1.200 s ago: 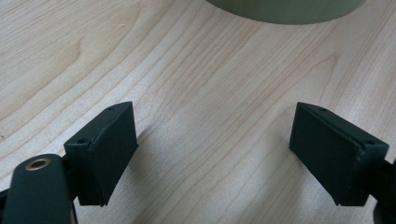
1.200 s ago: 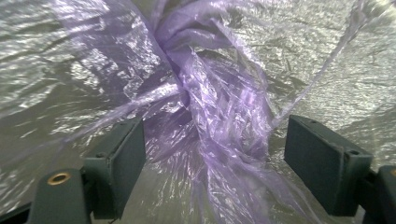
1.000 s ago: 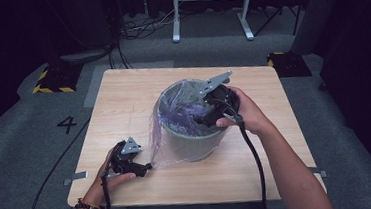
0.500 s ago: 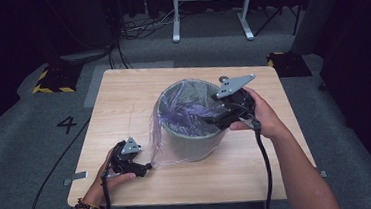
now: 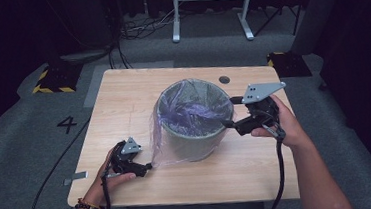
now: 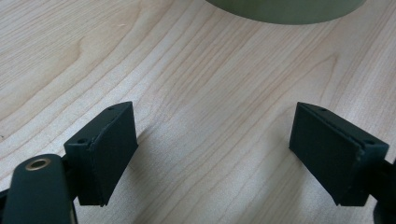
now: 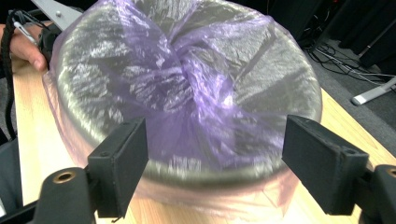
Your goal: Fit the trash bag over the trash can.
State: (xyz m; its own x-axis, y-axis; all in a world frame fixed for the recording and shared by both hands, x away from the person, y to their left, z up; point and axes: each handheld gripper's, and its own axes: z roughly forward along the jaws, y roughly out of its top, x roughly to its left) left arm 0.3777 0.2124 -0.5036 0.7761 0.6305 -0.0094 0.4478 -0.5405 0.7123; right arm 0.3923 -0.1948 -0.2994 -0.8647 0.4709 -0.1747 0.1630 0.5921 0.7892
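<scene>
A grey round bin (image 5: 195,126) stands near the middle of a wooden table (image 5: 122,94). A thin purple plastic liner (image 5: 191,109) is draped over its rim, bunched and twisted into the opening, with a loose skirt of film hanging down the outside on the person's left.

The right gripper (image 5: 230,112) sits just beside the bin's right rim, its fingers (image 7: 120,168) spread wide and empty, looking across the bagged opening. The left gripper (image 5: 147,166) rests low on the table beside the hanging film, fingers (image 6: 105,149) also wide, holding nothing.

The liner looks very light, soft and slippery, and likely tears if pulled hard. The best hold is probably a pinch on a doubled fold at the rim or on the loose skirt. The bin itself seems stiff and light, so it may slide when the film is tugged.
</scene>
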